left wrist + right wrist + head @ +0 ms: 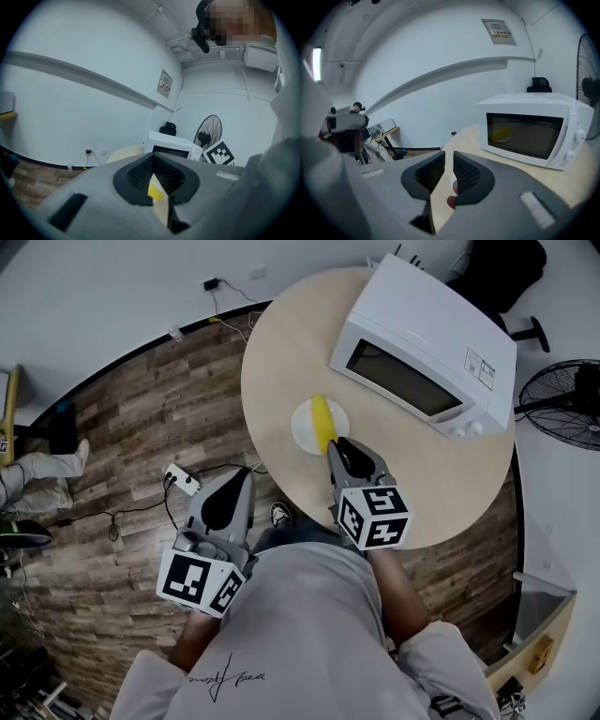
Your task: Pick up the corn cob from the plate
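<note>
A yellow corn cob [322, 422] lies on a small white plate [305, 430] on the round wooden table [281, 362]. My right gripper [340, 448] hovers at the plate's near edge, its tips just short of the cob's near end. Its jaws are open by a narrow gap [449, 157] with nothing between them. My left gripper [242, 479] hangs off the table's near left side over the floor. Its tips are shut together [152, 157] and empty. In the left gripper view a bit of the cob [154, 190] shows below those tips.
A white microwave [422, 343] stands on the table just right of the plate, door closed [529, 129]. A floor fan [562, 404] is at the right. A power strip [183, 479] with cables lies on the wooden floor at the left, and a seated person [37, 470] is at the far left.
</note>
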Tool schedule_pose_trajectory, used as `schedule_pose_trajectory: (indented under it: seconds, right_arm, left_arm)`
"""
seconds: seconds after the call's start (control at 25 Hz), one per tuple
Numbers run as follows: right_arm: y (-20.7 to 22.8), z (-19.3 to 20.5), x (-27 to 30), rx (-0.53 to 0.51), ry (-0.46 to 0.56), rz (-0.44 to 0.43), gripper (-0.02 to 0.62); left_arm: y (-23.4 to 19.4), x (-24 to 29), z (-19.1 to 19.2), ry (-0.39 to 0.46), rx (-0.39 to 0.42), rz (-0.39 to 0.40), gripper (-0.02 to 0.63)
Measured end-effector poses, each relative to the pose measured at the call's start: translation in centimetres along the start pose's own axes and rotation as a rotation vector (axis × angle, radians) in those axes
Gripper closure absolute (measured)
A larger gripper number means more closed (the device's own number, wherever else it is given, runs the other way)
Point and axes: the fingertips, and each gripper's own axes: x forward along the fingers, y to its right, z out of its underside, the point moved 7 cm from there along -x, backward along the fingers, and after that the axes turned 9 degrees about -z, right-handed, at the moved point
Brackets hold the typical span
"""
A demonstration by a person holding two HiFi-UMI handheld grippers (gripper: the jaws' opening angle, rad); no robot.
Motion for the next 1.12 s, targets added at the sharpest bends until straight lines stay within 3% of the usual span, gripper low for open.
schedule_pose_trajectory:
  seconds: [1.12]
  right_arm:
    - [3.5, 3.3, 5.0, 0.006, -0.152, 0.032, 0.515]
  left_arm:
    - [-0.9, 0.9, 0.4, -0.041, 0.002, -0.037, 0.615]
